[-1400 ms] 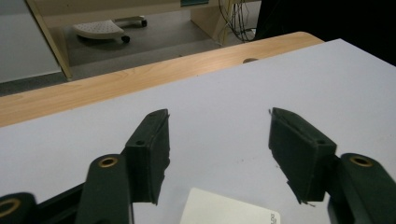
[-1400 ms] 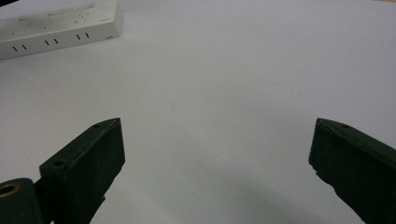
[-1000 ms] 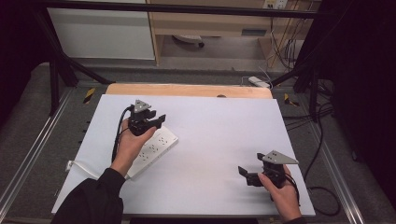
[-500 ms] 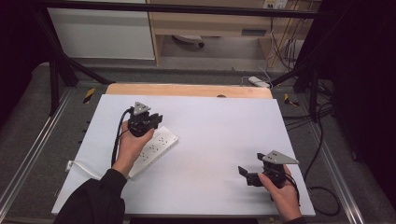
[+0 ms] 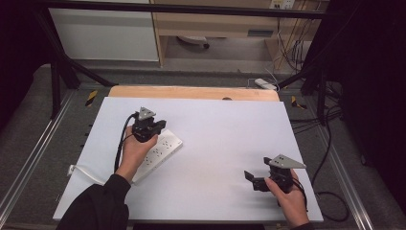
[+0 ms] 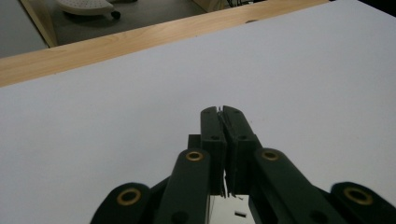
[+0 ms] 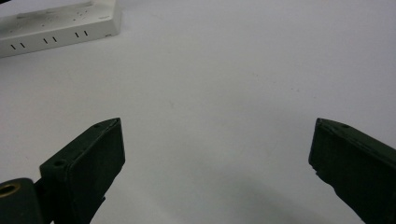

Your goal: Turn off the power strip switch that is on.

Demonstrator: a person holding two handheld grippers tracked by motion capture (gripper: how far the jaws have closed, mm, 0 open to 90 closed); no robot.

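White tabletop [image 5: 215, 143]. Left gripper [image 6: 223, 114] over white plastic power strip [image 5: 160, 151], jaws just pressed together, nothing pinched. Right gripper [image 7: 215, 154] well apart from strip, jaws spread. Step judged: socket press; contact to be checked.

Bare white table [image 5: 225, 143] between grippers; power strip [image 5: 160, 151] blocks left.

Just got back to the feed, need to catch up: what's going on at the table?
A person holds a gripper in each hand over a white board. The left gripper hovers above a white power strip on the board's left side; its jaws have just been closing and now meet with nothing between them. The right gripper sits near the board's front right, jaws wide open and empty, pointing toward the strip. The strip lies flat, its cord trailing off the left edge.
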